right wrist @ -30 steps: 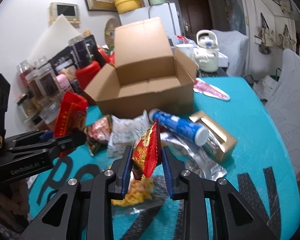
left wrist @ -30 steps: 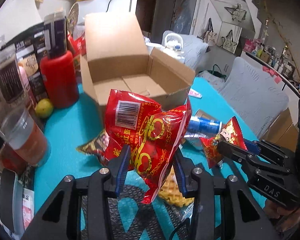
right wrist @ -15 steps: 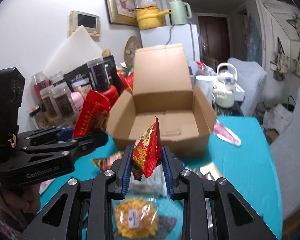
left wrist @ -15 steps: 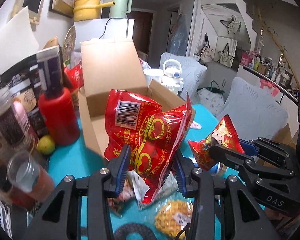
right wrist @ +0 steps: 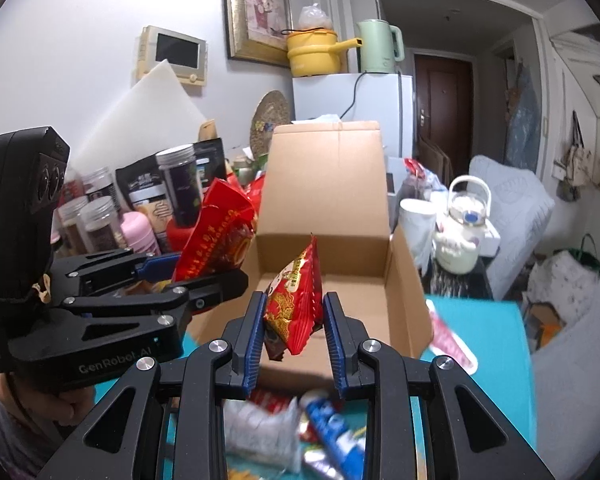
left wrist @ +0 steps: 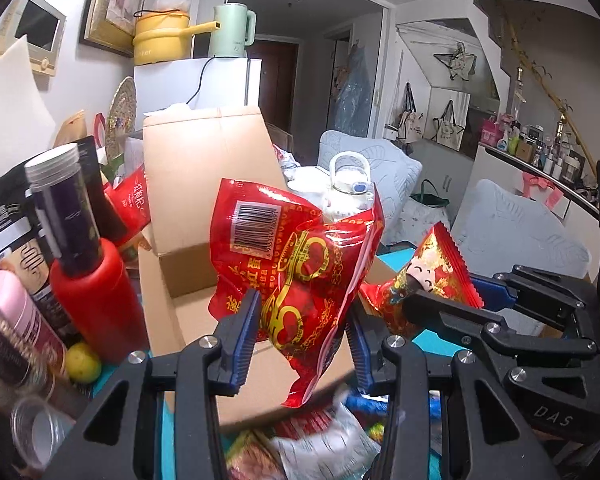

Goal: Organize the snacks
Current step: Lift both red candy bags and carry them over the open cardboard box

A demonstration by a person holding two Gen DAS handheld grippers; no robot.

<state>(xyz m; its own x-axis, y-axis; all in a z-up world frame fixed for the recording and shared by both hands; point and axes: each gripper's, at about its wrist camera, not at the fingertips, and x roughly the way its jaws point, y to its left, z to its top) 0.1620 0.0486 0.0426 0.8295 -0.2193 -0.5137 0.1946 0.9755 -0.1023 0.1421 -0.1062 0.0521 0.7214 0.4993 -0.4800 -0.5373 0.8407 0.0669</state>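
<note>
Two packets in hand, none boxed yet. My left gripper [left wrist: 302, 330]: fingers pinching the large red snack bag [left wrist: 296, 268], which stands up between them, with the open cardboard box [right wrist: 332, 276] just beyond the tips. My right gripper [right wrist: 294, 330]: fingers pinching the small red packet [right wrist: 296, 300], box mouth directly ahead of them. I see the box floor bare. Below the fingers, on the teal counter [right wrist: 496, 344]: a blue tube [right wrist: 332, 424], a pale wrapper, other snacks, blurred. I judge the task barely started.
</note>
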